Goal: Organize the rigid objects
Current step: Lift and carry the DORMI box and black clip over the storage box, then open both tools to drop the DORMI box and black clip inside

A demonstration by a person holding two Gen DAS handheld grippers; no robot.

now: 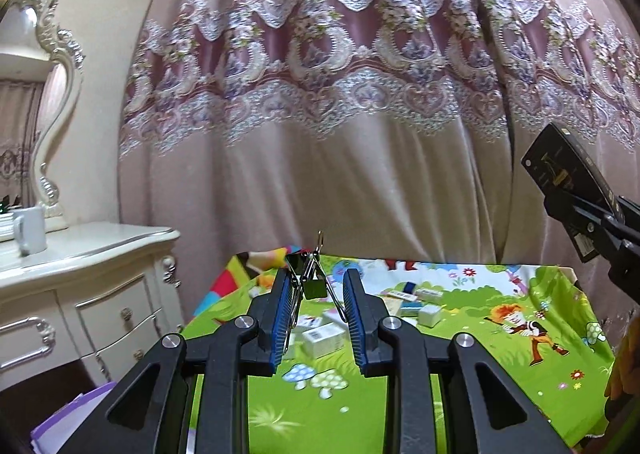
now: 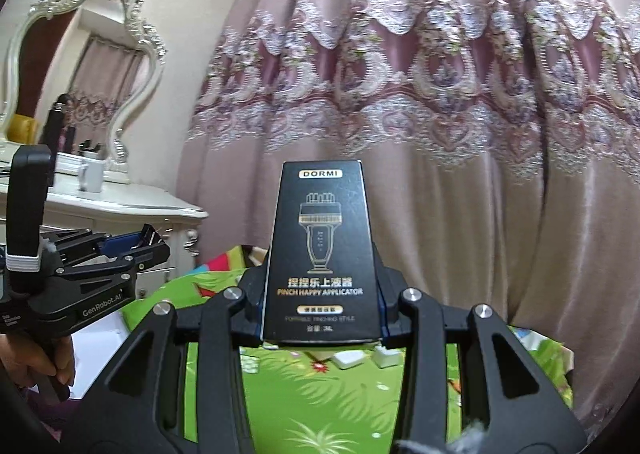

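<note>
A pink lace-banded curtain fills the background, with a cream dressing table standing to the left of the table's bright cartoon-printed cloth, the landmark for everything here. Both hand-held grippers hang above the near half of that cloth, pointing roughly level toward the curtain. The right gripper is clamped on a tall black carton, labelled as an applicator, held upright with its long axis rising away from the jaws and its lower third pinched between the pads; it is carried clear of the cloth, over its right side. The left gripper, over the cloth's left-centre, is drawn in narrow around a cluster of metal binder clips, their wire loops poking up past the fingertips and at least one black clip body hanging between the blue pads. Below and ahead of both tools, near the middle of the cloth, lie several small white boxes, flat and loosely scattered, some with barcodes up. Judged from this, both hands are loaded, so the coming move is a set-down: the carton's length calls for it to be laid or stood beside the white boxes, which lie nearer the left gripper than the right. No tray or bin is in view.
</note>
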